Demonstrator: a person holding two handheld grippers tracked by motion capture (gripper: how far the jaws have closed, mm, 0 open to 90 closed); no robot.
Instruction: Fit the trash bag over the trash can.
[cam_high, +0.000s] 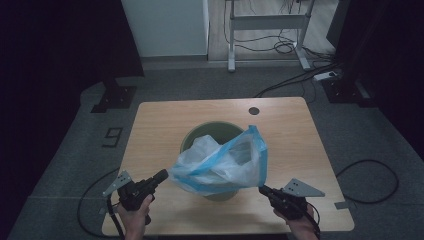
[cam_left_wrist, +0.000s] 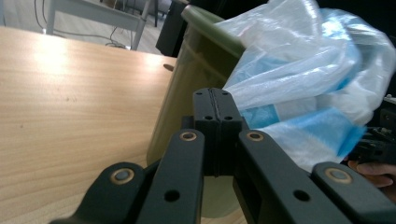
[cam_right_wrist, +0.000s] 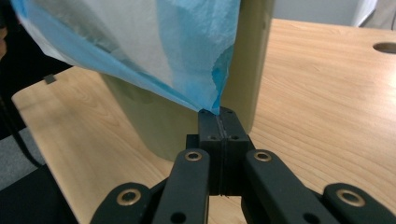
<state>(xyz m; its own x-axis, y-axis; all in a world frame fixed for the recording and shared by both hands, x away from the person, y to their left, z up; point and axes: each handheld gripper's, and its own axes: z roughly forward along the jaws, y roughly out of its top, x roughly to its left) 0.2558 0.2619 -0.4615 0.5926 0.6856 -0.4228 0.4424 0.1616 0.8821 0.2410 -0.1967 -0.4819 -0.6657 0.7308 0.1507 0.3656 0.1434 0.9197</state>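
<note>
A round olive-green bin (cam_high: 212, 131) stands in the middle of the wooden table (cam_high: 155, 125). A see-through plastic bag (cam_high: 225, 161) with blue edges is stretched over the bin's near side. My left gripper (cam_high: 165, 174) is shut on the bag's left corner, close to the bin's wall. My right gripper (cam_high: 263, 189) is shut on the bag's lower right corner. In the left gripper view the shut gripper (cam_left_wrist: 215, 100) meets the bag (cam_left_wrist: 299, 79) beside the bin (cam_left_wrist: 196, 70). In the right gripper view the gripper (cam_right_wrist: 219, 115) pinches the tip of the bag (cam_right_wrist: 154, 42) in front of the bin (cam_right_wrist: 247, 60).
A round cable hole (cam_high: 254, 110) lies near the table's far edge. Beyond the table stand a white cabinet (cam_high: 165, 25) and a desk frame (cam_high: 267, 22), with cables and a power strip (cam_high: 325, 76) on the floor. A black stand base (cam_high: 115, 97) sits at far left.
</note>
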